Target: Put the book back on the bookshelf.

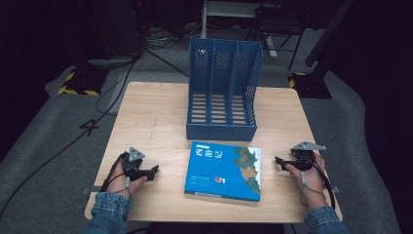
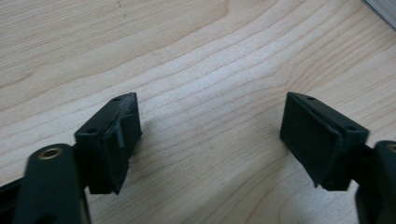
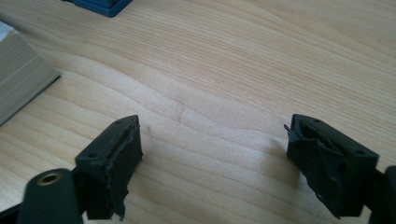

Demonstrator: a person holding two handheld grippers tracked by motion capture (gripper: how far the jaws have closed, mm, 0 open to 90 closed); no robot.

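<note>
Wooden table | left gripper and right gripper rest low at near edge, jaws released, empty, aimed inward | book flat between them, untouched | blue rack beyond

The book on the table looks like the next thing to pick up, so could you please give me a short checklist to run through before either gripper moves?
1. Left gripper open with nothing between its fingers: ok.
2. Right gripper open and empty: ok.
3. Book lying flat, cover up, between both grippers and apart from each: ok.
4. Blue file rack upright behind the book, its three slots showing nothing inside: ok.
5. Bare table on both sides of the book for an approach: ok.
6. Book's weight and stiffness: cannot tell.
</note>
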